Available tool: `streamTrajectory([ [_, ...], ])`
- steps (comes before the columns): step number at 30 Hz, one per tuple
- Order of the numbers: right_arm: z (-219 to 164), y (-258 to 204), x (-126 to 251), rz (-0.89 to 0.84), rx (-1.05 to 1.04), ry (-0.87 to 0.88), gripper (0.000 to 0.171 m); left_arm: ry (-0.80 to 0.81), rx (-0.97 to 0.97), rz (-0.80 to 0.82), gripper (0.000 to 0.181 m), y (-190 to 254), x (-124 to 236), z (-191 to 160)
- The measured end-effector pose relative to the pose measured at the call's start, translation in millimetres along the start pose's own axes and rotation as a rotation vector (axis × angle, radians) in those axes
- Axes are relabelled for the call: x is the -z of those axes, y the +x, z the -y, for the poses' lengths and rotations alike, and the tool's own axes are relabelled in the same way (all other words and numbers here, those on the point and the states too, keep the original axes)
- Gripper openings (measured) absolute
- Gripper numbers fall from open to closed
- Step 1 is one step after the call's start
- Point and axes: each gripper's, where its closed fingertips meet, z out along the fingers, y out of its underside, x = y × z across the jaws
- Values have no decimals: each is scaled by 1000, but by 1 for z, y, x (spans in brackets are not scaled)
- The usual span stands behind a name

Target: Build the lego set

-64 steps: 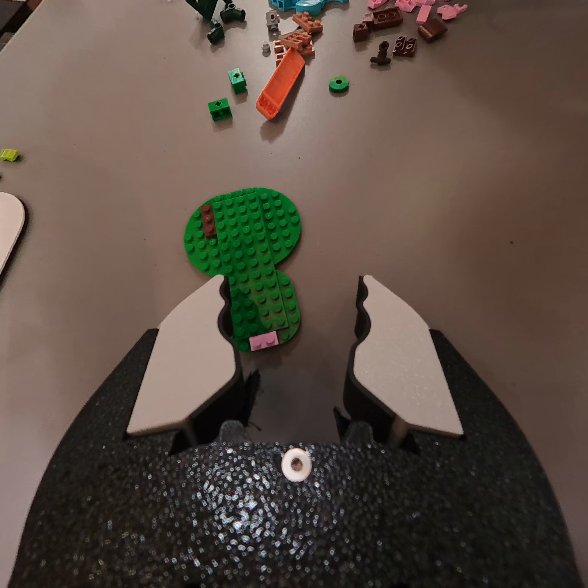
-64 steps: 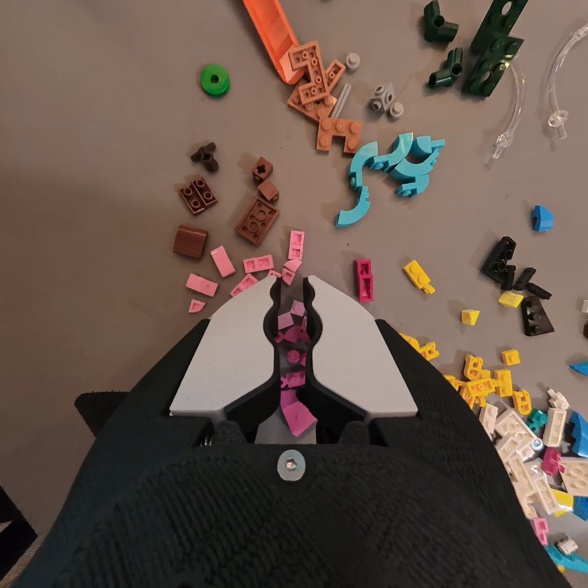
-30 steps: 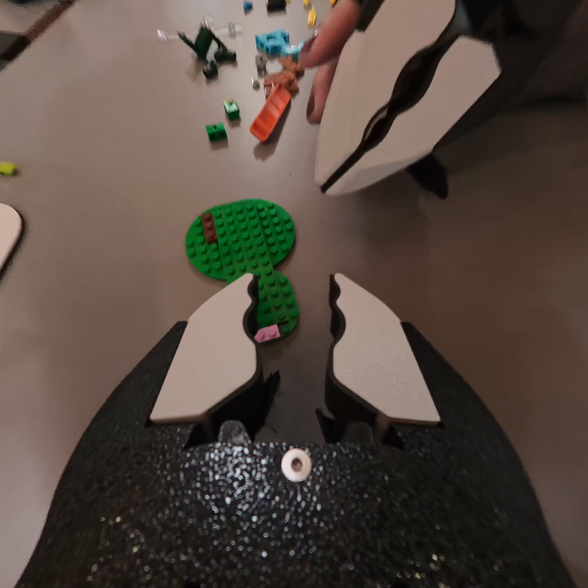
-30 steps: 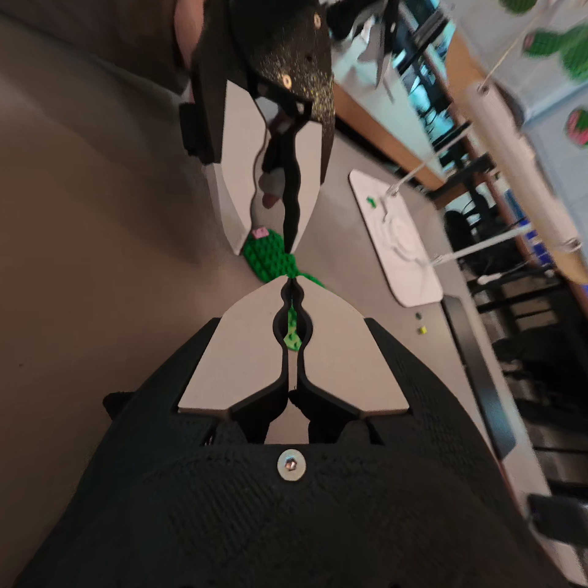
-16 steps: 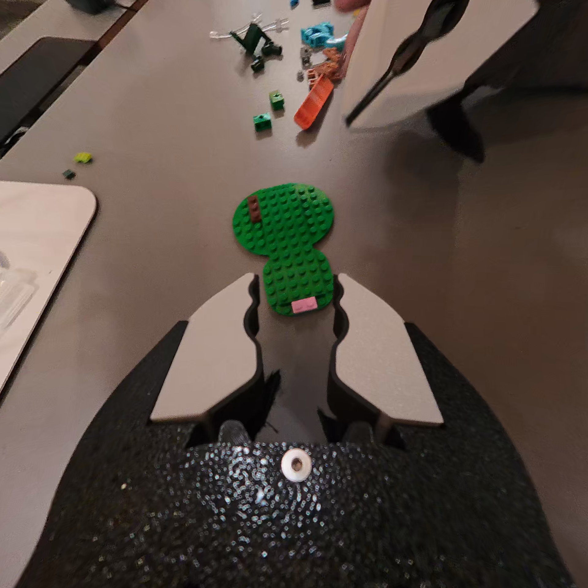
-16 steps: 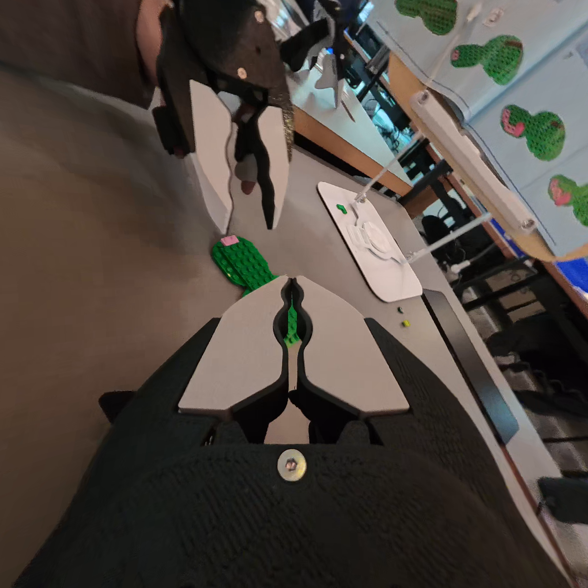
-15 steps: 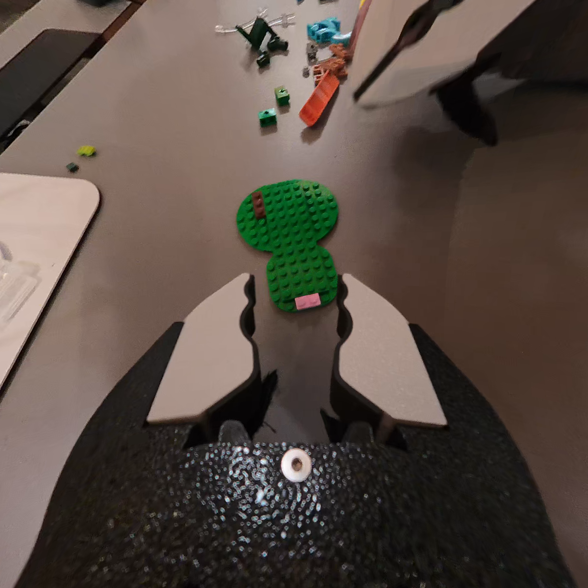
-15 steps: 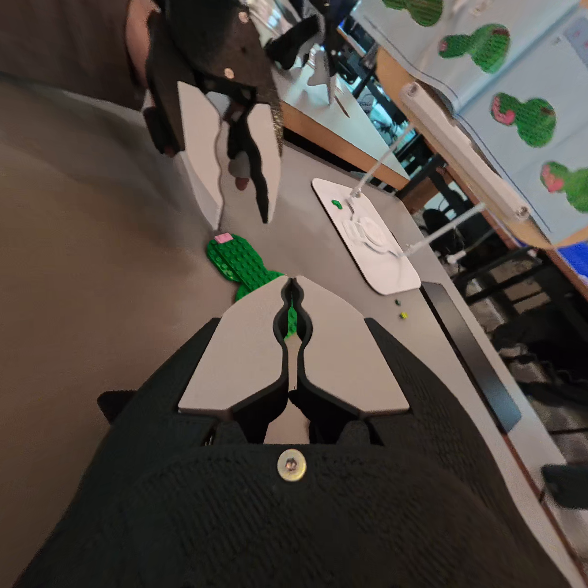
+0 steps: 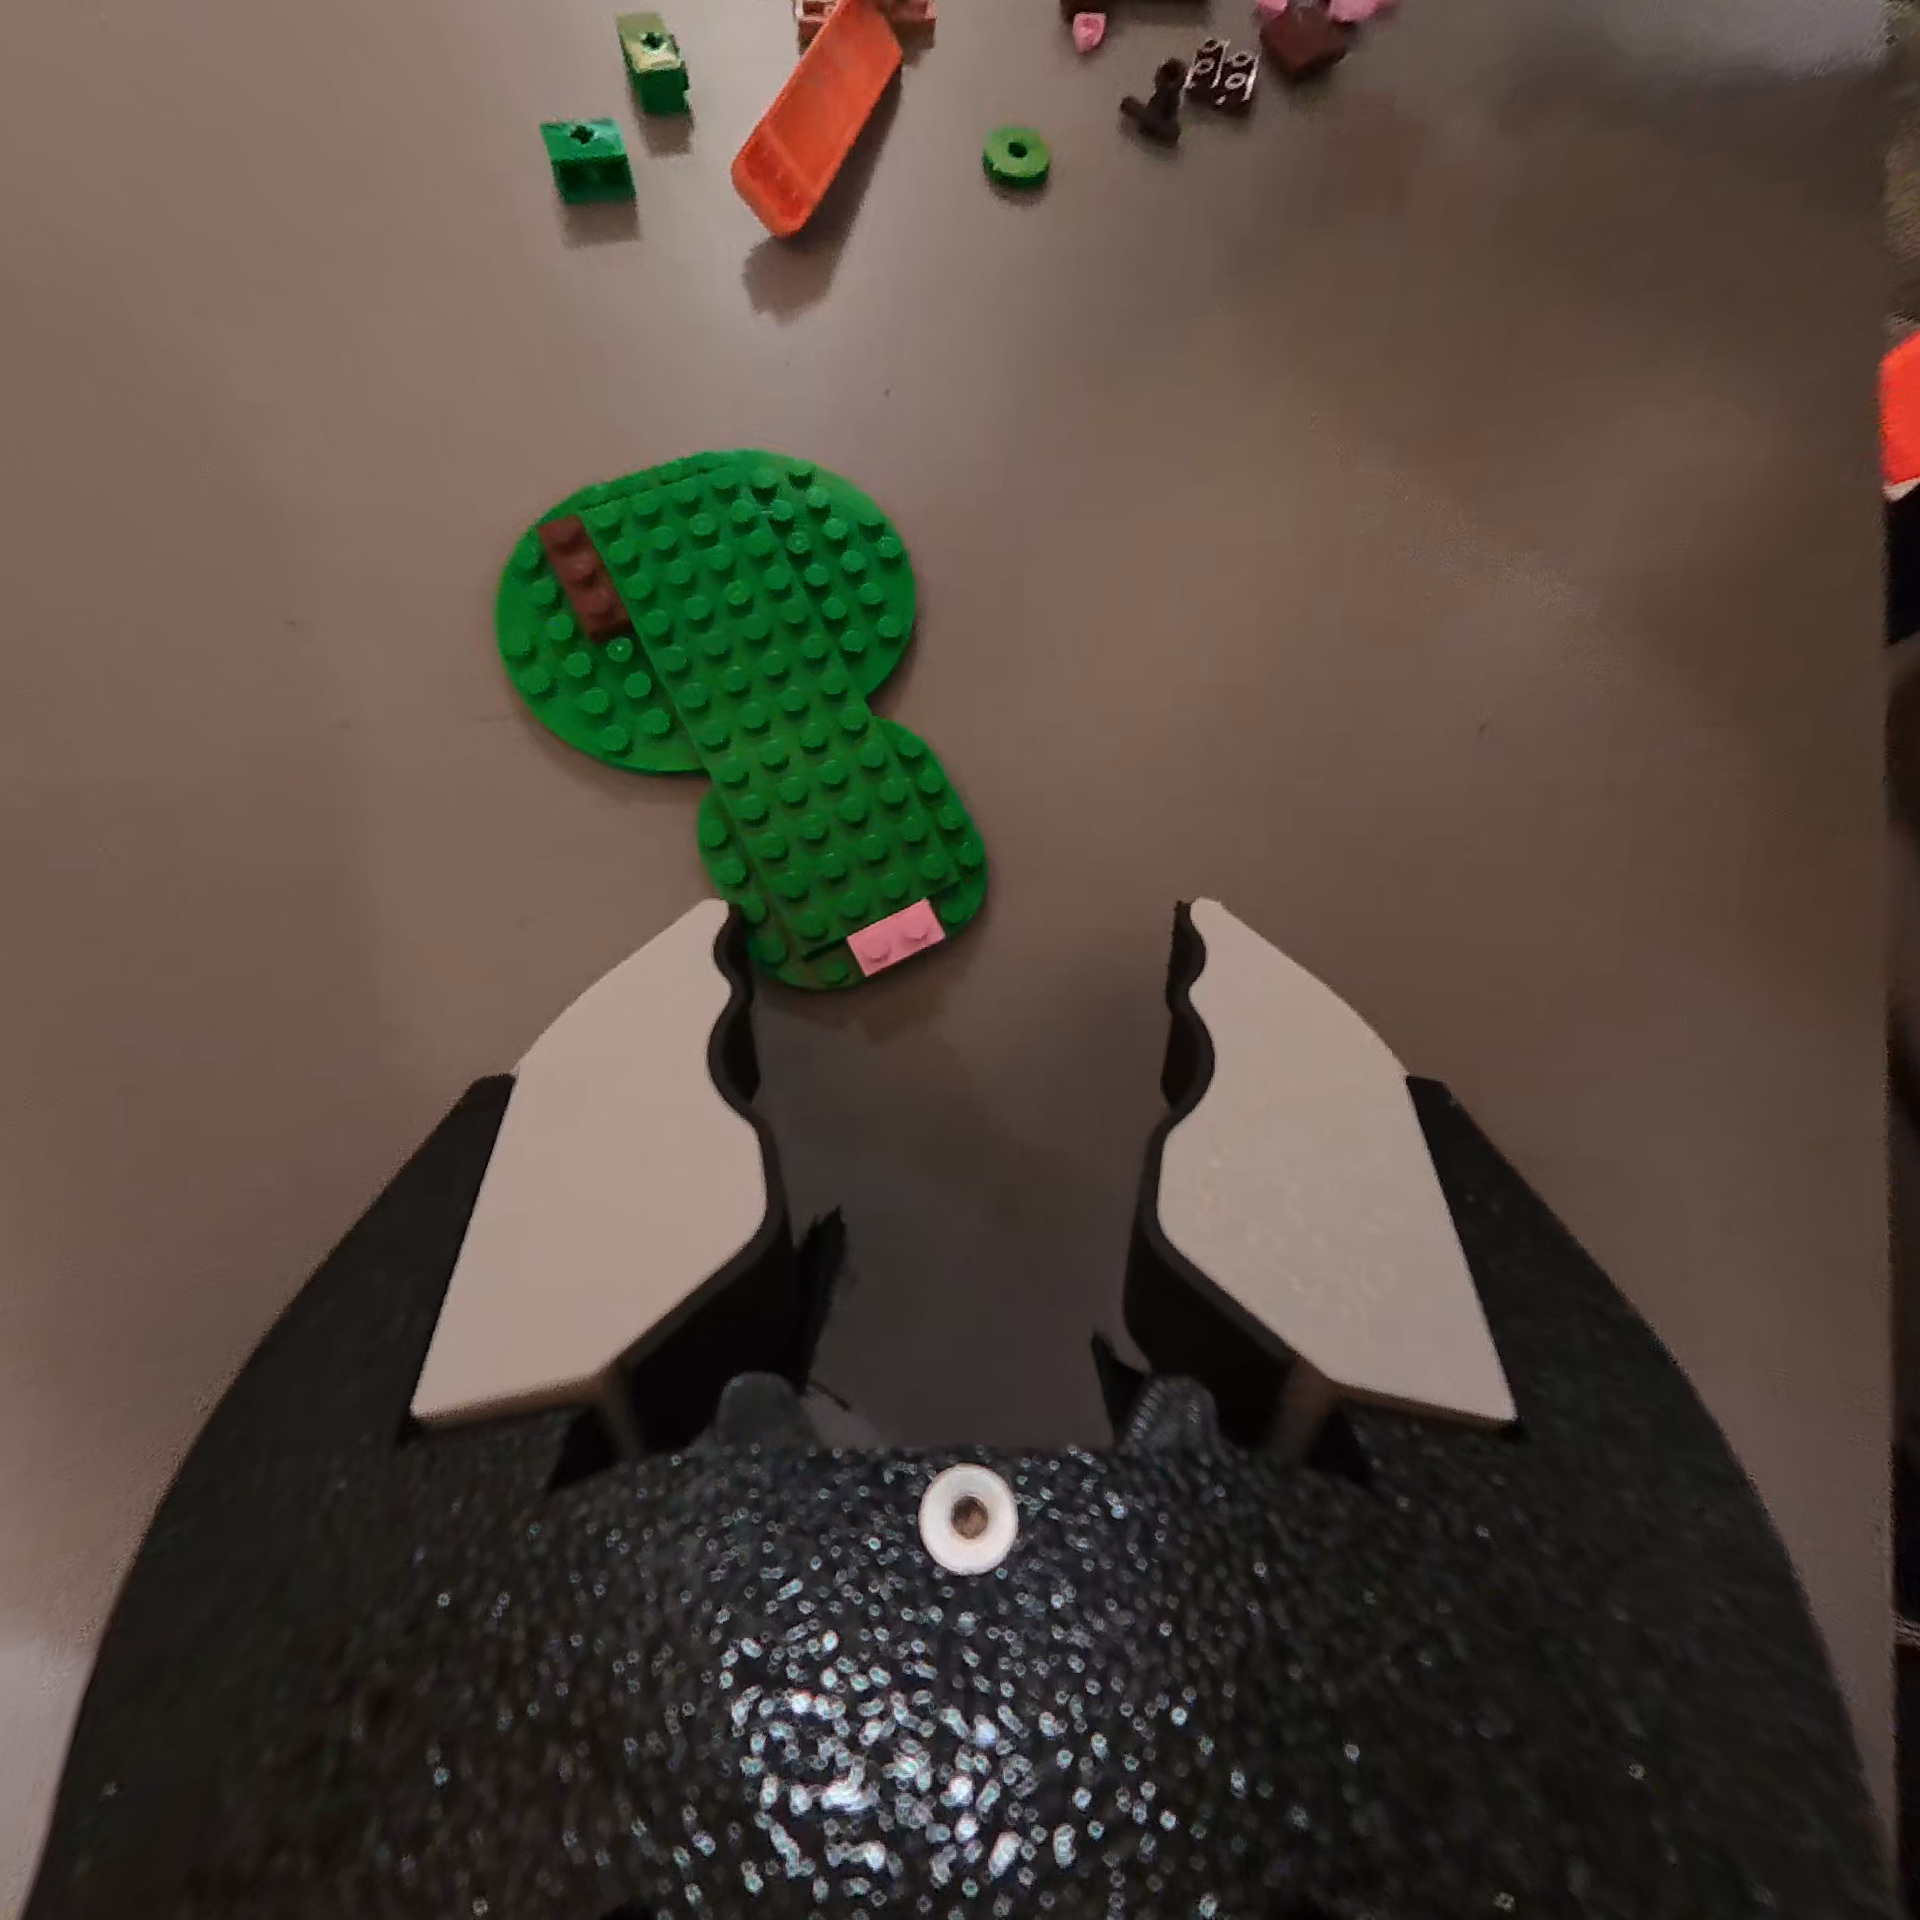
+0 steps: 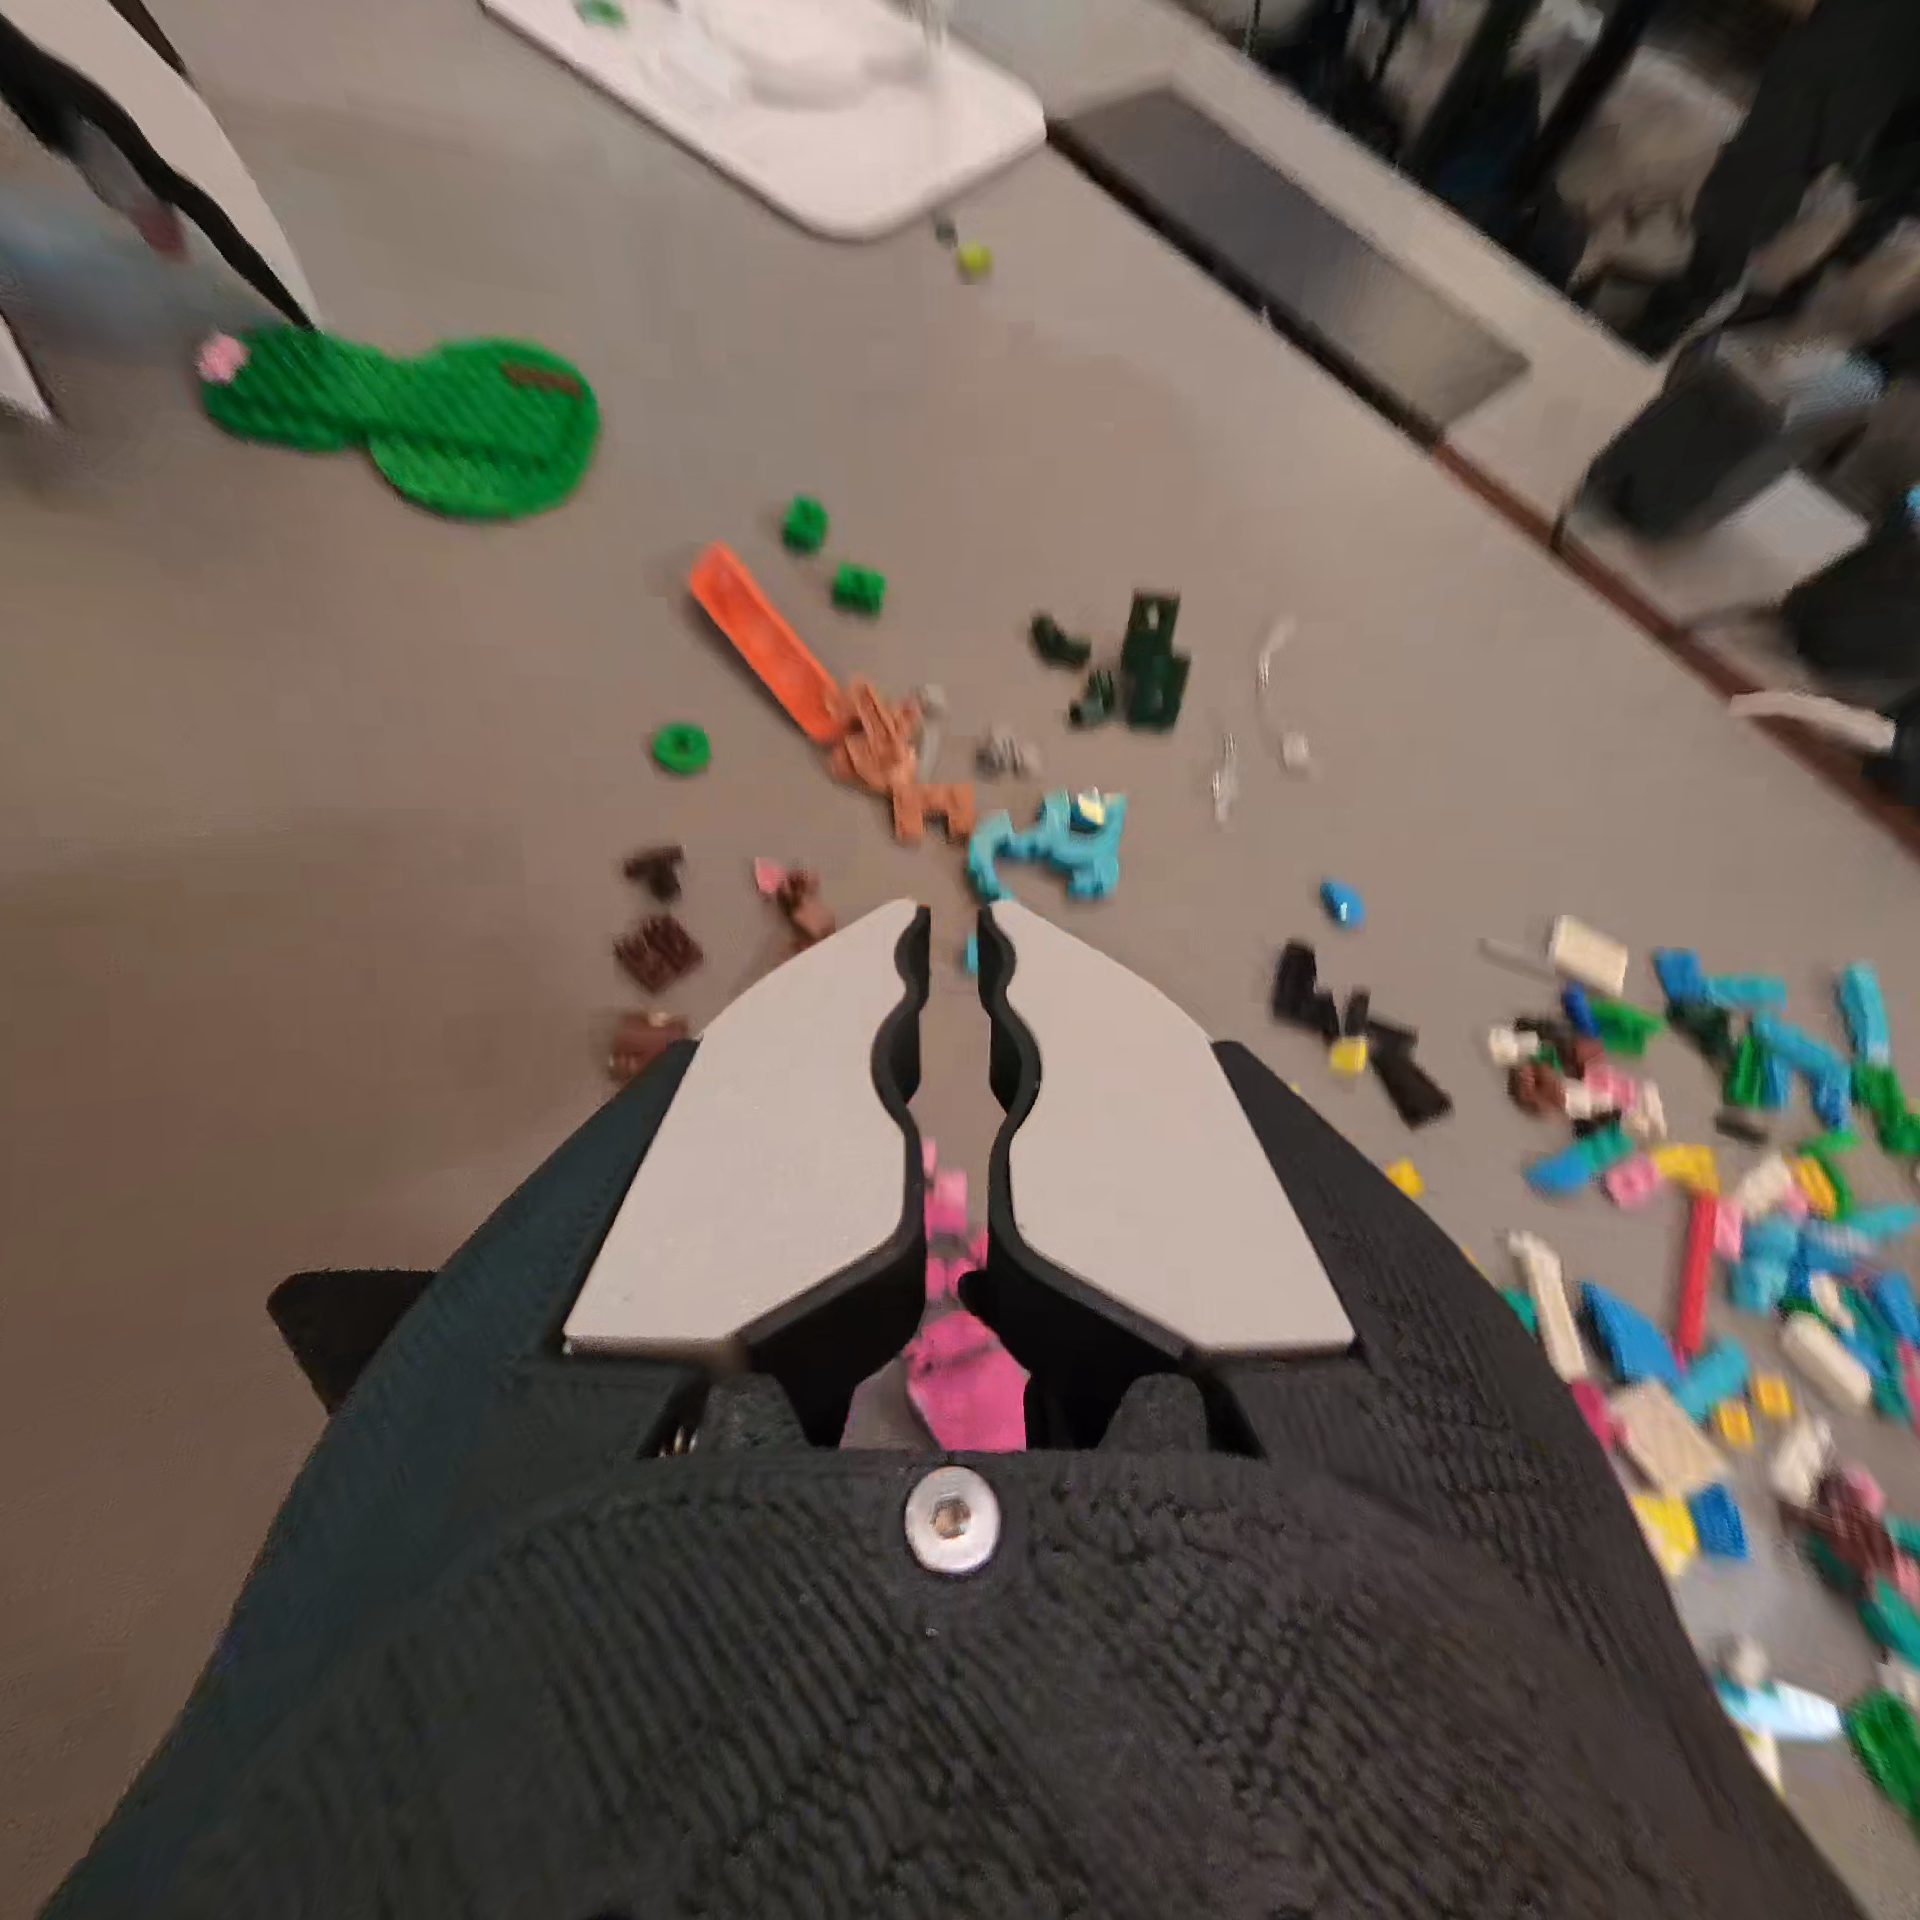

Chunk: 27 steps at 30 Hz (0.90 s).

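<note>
1. The left gripper hangs over the grey table, jaws wide apart and empty, its left finger tip just beside the narrow end of the green baseplate.
2. The baseplate lies flat, a large round lobe joined to a smaller one; a pink plate sits at the small end and a brown plate near the rim of the large lobe.
3. The right gripper points at the loose parts well apart from the baseplate, jaws narrowed to a slim gap with nothing between the tips. The view is motion-blurred.
4. Ahead of it lie a teal creature piece, tan bricks, an orange wedge and a green round plate; pink pieces show below, through the gap.
5. The step in hand looks like fetching the next piece: the build is barely begun.
6. Next, the right jaws likely need to open over one small part and close squarely on it, while the left steadies the baseplate.
</note>
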Motion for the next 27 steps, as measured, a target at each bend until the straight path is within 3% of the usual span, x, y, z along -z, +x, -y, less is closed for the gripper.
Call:
streamTrajectory([
  [4, -23, -8, 2, 34, -46, -94, 11, 42, -20, -70, 80, 21, -12, 15],
  [10, 20, -89, -36, 203, -22, 5, 22, 121, -146, -332, 83, 86, -28, 35],
  [15, 37, -155, -80, 226, 18, -35, 33, 222, -96, -162, 69, 42, -7, 44],
  [18, 43, -172, -103, 208, -109, -81, 45, 288, -78, -77, 67, 22, 5, 49],
  [20, 42, -175, -115, 195, -185, -149, 55, 305, -78, -35, 68, 14, 10, 50],
  [27, 47, -172, -132, 132, -172, -285, 62, 257, -126, 35, 68, 7, 6, 44],
])
